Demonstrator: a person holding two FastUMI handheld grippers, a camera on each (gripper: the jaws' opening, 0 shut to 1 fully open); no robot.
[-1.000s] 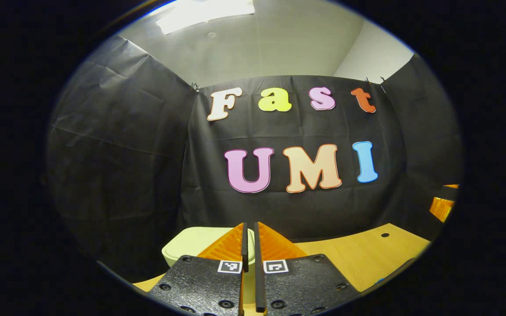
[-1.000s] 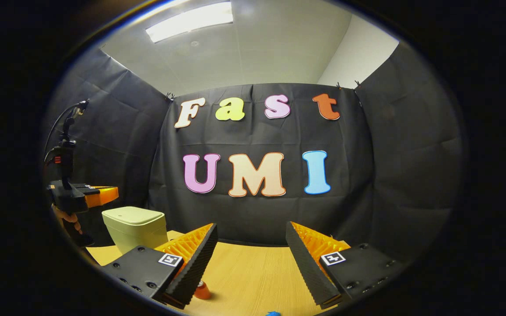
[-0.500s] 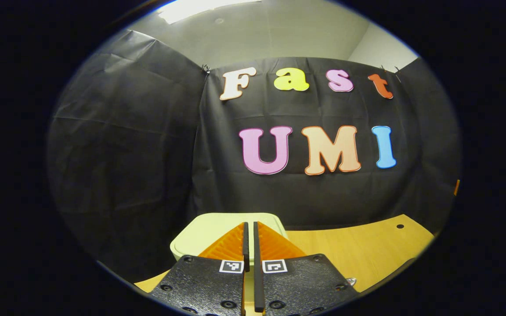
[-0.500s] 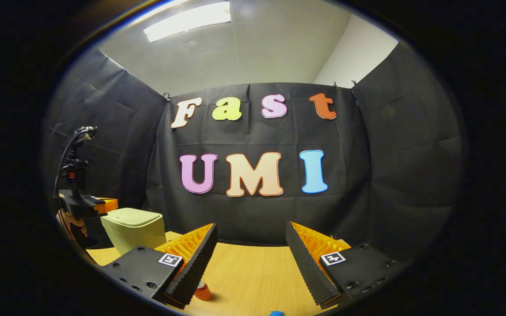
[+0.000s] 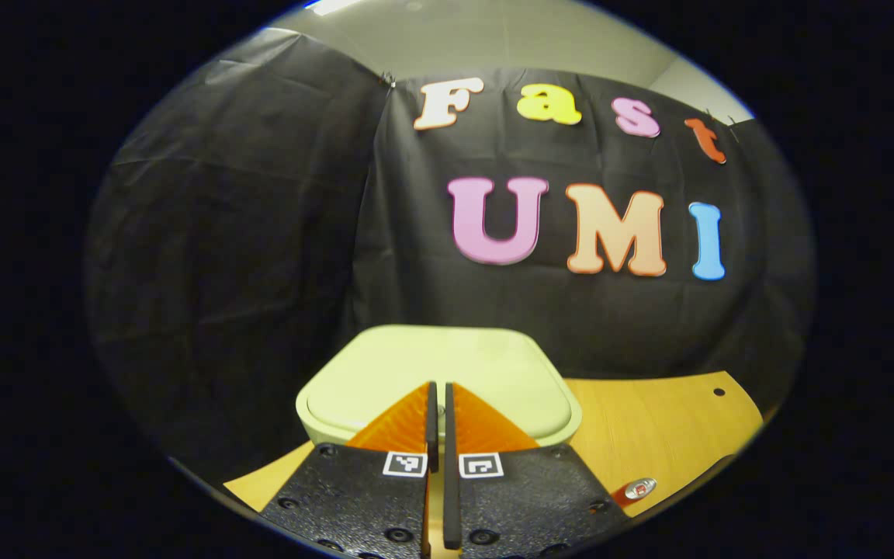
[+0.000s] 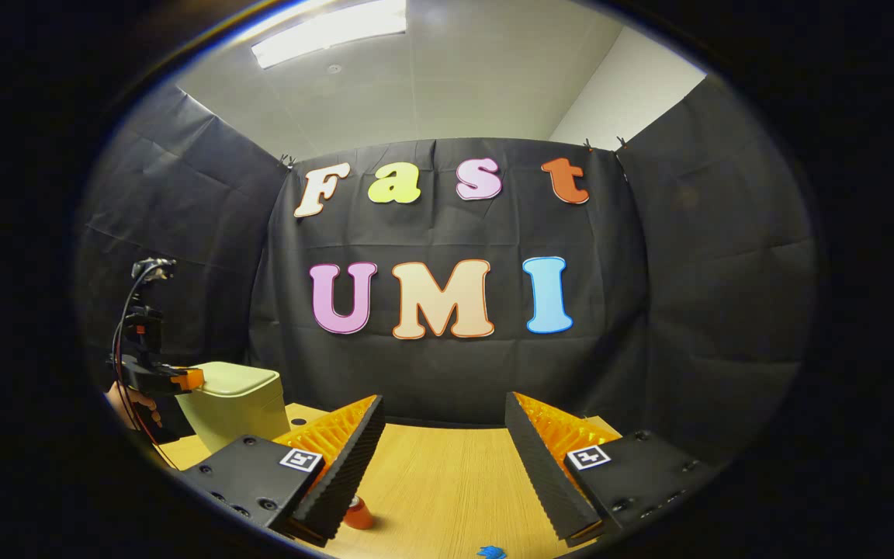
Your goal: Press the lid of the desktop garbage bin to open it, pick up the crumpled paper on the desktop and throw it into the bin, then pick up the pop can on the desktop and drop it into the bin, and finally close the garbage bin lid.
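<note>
The pale green bin (image 5: 486, 365) stands with its lid down, right under my left gripper (image 5: 437, 387). That gripper is shut with nothing between its fingers, and its tips hang over the lid's near edge. In the right gripper view the bin (image 6: 233, 404) stands at the left, with the left gripper (image 6: 183, 379) level with its lid and a hand (image 6: 133, 400) behind it. Whether the tips touch the lid I cannot tell. The red pop can (image 5: 637, 489) lies on the table to the right of the bin. My right gripper (image 6: 443, 400) hovers open over the table, the can (image 6: 356, 514) below its left finger.
The wooden table (image 6: 447, 481) runs back to the black cloth wall. A small blue object (image 6: 491, 552) lies at the table's near edge. A small hole (image 5: 719, 392) marks the tabletop at the far right.
My left gripper has come down and forward over the bin, whose lid now looms much larger below the tips. The right gripper has barely moved.
</note>
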